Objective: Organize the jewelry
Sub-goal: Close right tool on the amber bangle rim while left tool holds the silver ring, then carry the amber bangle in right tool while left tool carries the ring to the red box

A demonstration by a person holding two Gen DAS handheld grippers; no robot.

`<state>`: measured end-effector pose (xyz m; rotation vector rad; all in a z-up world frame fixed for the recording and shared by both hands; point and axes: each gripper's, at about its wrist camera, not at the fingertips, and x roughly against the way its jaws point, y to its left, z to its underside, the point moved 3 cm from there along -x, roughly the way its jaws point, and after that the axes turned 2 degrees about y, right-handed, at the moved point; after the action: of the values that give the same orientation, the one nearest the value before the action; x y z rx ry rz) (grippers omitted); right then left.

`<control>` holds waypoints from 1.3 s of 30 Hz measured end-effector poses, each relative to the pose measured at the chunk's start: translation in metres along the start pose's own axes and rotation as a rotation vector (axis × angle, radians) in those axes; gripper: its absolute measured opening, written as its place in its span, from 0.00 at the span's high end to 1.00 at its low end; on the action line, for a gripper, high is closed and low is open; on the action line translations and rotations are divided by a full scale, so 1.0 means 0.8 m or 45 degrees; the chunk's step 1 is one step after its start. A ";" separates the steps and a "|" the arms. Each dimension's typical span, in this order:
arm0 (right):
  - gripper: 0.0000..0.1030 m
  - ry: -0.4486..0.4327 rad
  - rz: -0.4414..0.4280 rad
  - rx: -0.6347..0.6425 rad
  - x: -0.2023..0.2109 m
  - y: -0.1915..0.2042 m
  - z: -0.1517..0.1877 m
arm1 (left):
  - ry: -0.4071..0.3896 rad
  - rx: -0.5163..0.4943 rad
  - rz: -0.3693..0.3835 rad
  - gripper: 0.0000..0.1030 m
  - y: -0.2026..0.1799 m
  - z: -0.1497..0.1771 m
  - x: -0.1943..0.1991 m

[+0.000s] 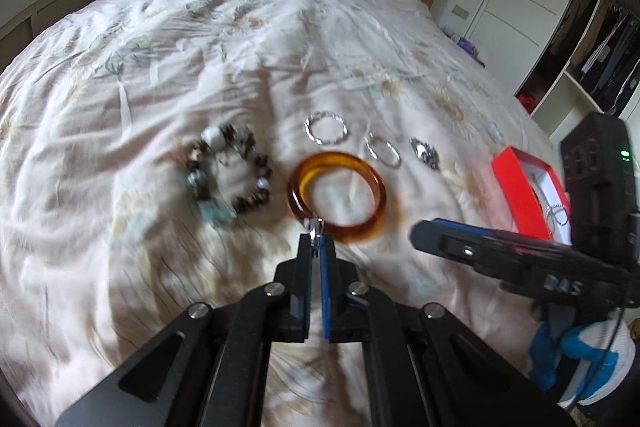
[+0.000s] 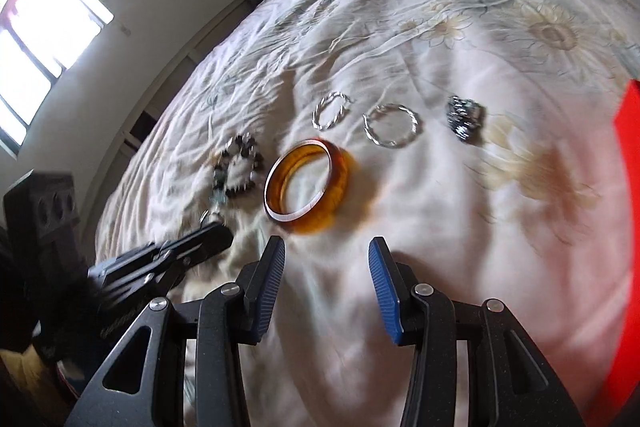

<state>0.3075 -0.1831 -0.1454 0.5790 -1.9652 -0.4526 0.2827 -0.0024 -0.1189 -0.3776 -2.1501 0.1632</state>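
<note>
Left wrist view, left to right. Beaded bracelet [image 1: 228, 171] on the bed [image 1: 120, 67], left of centre. Amber bangle [image 1: 337, 195] flat at centre; two silver twisted rings [image 1: 325, 127] [image 1: 383, 149] above it, small silver cluster [image 1: 426, 151] further right. Red box [image 1: 528, 195] at right edge, lid off, a chain inside.

Left gripper [image 1: 316, 237]: jaws clenched on a small silver piece [image 1: 318, 227] protruding at the tips, overlapping the bangle's near rim in the frame; touching or above, cannot tell. Box well to the right of these jaws.

Right gripper [image 2: 326, 251]: jaws released, nothing between them. Bangle just ahead, slightly left of the gap, opening facing up. Likely nearer hand for the bangle.
</note>
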 end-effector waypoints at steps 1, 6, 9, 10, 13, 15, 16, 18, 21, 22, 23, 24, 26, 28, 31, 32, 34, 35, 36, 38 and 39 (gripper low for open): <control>0.60 0.002 -0.011 -0.018 -0.006 0.000 -0.003 | -0.005 0.002 0.004 0.97 0.003 -0.002 0.000; 0.64 0.009 -0.035 -0.113 -0.039 -0.006 -0.021 | -0.029 0.028 0.026 0.97 0.019 -0.013 0.001; 0.71 0.008 -0.005 -0.153 -0.052 -0.009 -0.027 | -0.039 0.045 0.033 0.97 0.027 -0.016 0.004; 0.74 0.011 0.013 -0.160 -0.055 -0.011 -0.028 | -0.042 0.049 0.032 0.97 0.030 -0.017 0.006; 0.83 0.022 0.048 -0.161 -0.059 -0.013 -0.029 | -0.045 0.058 0.027 0.97 0.035 -0.017 0.010; 0.86 0.022 0.063 -0.144 -0.054 -0.010 -0.030 | -0.049 0.061 0.019 0.97 0.036 -0.017 0.015; 0.86 0.021 0.065 -0.136 -0.052 -0.008 -0.030 | -0.051 0.062 0.015 0.97 0.036 -0.017 0.018; 0.88 0.015 0.066 -0.112 -0.042 -0.002 -0.030 | -0.057 0.060 0.010 0.97 0.036 -0.018 0.024; 0.88 -0.003 0.082 -0.071 -0.022 0.005 -0.027 | -0.075 0.045 0.006 0.97 0.028 -0.019 0.039; 0.88 -0.009 0.079 -0.068 -0.014 0.007 -0.025 | -0.084 0.038 0.005 0.97 0.023 -0.019 0.046; 0.88 -0.015 0.076 -0.067 -0.008 0.007 -0.023 | -0.089 0.034 0.005 0.97 0.020 -0.019 0.050; 0.88 -0.029 0.077 -0.063 0.004 0.009 -0.020 | -0.094 0.029 0.003 0.97 0.016 -0.019 0.056; 0.88 -0.049 0.075 -0.064 0.020 0.009 -0.016 | -0.105 0.018 0.000 0.97 0.006 -0.018 0.067; 0.88 -0.082 0.077 -0.068 0.043 0.008 -0.011 | -0.116 0.003 -0.003 0.97 -0.005 -0.017 0.079; 0.88 -0.126 0.079 -0.083 0.074 -0.002 -0.008 | -0.128 -0.021 0.003 0.97 -0.024 -0.016 0.093; 0.88 -0.142 0.084 -0.087 0.085 -0.005 -0.005 | -0.130 -0.029 0.006 0.97 -0.030 -0.016 0.096; 0.88 -0.175 0.097 -0.096 0.108 -0.014 0.000 | -0.131 -0.050 0.021 0.97 -0.050 -0.014 0.103; 0.88 -0.194 0.105 -0.105 0.122 -0.021 0.003 | -0.129 -0.059 0.029 0.97 -0.059 -0.015 0.104; 0.88 -0.217 0.115 -0.121 0.138 -0.032 0.008 | -0.126 -0.068 0.038 0.97 -0.068 -0.015 0.104; 0.88 -0.247 0.133 -0.146 0.160 -0.049 0.016 | -0.115 -0.094 0.064 0.97 -0.092 -0.014 0.101; 0.88 -0.265 0.151 -0.161 0.174 -0.061 0.022 | -0.109 -0.109 0.077 0.97 -0.105 -0.015 0.099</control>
<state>0.2472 -0.3014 -0.0795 0.3441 -2.1372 -0.5767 0.2330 -0.0560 -0.0292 -0.4938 -2.2359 0.1237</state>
